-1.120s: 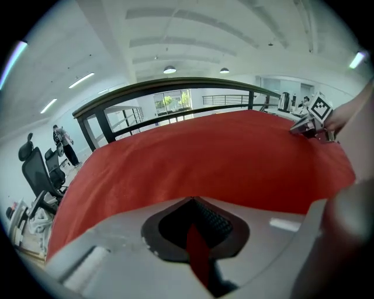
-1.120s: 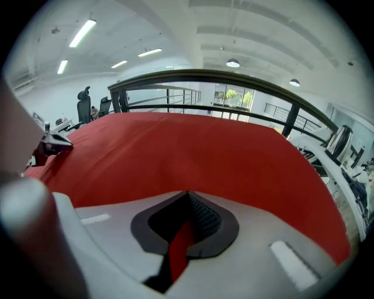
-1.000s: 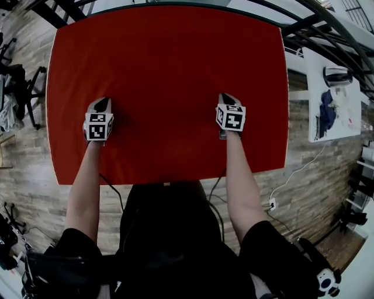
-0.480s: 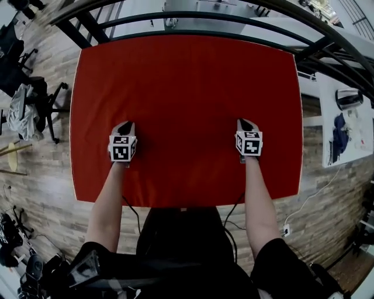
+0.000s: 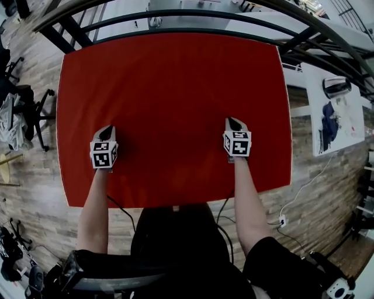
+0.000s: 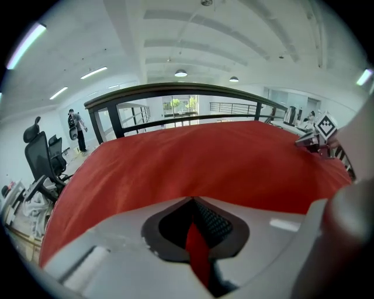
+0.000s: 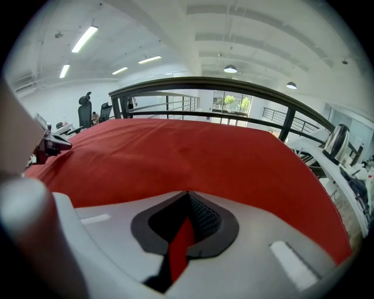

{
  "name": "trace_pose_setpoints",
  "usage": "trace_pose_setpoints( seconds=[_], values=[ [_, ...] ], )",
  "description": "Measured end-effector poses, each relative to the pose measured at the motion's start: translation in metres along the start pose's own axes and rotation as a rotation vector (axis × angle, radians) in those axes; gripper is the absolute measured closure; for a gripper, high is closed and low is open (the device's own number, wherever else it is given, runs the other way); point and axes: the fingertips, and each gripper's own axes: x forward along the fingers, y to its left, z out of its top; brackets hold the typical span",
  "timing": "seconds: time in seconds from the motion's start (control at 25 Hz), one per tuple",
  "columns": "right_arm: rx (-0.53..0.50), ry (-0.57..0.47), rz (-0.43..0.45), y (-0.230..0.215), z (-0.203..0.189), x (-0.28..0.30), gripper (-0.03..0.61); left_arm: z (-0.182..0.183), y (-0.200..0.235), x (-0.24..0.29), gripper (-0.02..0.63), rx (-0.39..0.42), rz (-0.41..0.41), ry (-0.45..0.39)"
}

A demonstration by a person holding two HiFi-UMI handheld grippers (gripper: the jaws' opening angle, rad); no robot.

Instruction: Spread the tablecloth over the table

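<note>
Left gripper and right gripper both sit on the red tablecloth in the head view. They're over the near half of the desk, one toward each side and well apart. The tablecloth lies flat and covers the whole desk top, so the desk itself is hidden. A black railing runs just past the desk's far edge.

Left gripper view: the jaws have just been closing and are pinched together on a thin fold of red tablecloth. The rest of it runs off toward the desk's far edge.

Right gripper view: same deal, jaws clamped tight on a sliver of tablecloth.
</note>
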Motion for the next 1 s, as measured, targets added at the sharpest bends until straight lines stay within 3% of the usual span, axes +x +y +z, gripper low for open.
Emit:
trace_pose_setpoints(
  seconds=[0.36, 0.48, 0.6, 0.72, 0.84, 1.0],
  values=[
    [0.088, 0.082, -0.120, -0.026, -0.076, -0.056, 0.569, -0.038, -0.025, -0.021, 0.609, 0.039, -0.003, 0.035],
    [0.018, 0.060, -0.085, -0.035, -0.078, -0.055, 0.568, -0.037, -0.033, -0.018, 0.609, 0.023, -0.022, 0.028],
    [0.090, 0.015, -0.057, -0.039, -0.070, -0.060, 0.568, -0.035, -0.031, -0.015, 0.609, 0.030, -0.030, -0.004],
    [0.147, -0.069, -0.029, -0.012, -0.060, -0.088, 0.568, -0.025, -0.031, -0.032, 0.609, 0.014, -0.034, -0.074],
    [0.202, -0.131, 0.055, 0.021, -0.070, -0.133, 0.568, -0.013, -0.062, -0.067, 0.609, 0.010, -0.073, -0.147],
    [0.181, -0.159, 0.139, 0.052, -0.090, -0.188, 0.568, -0.004, -0.110, -0.112, 0.609, -0.037, -0.105, -0.235]
  ],
)
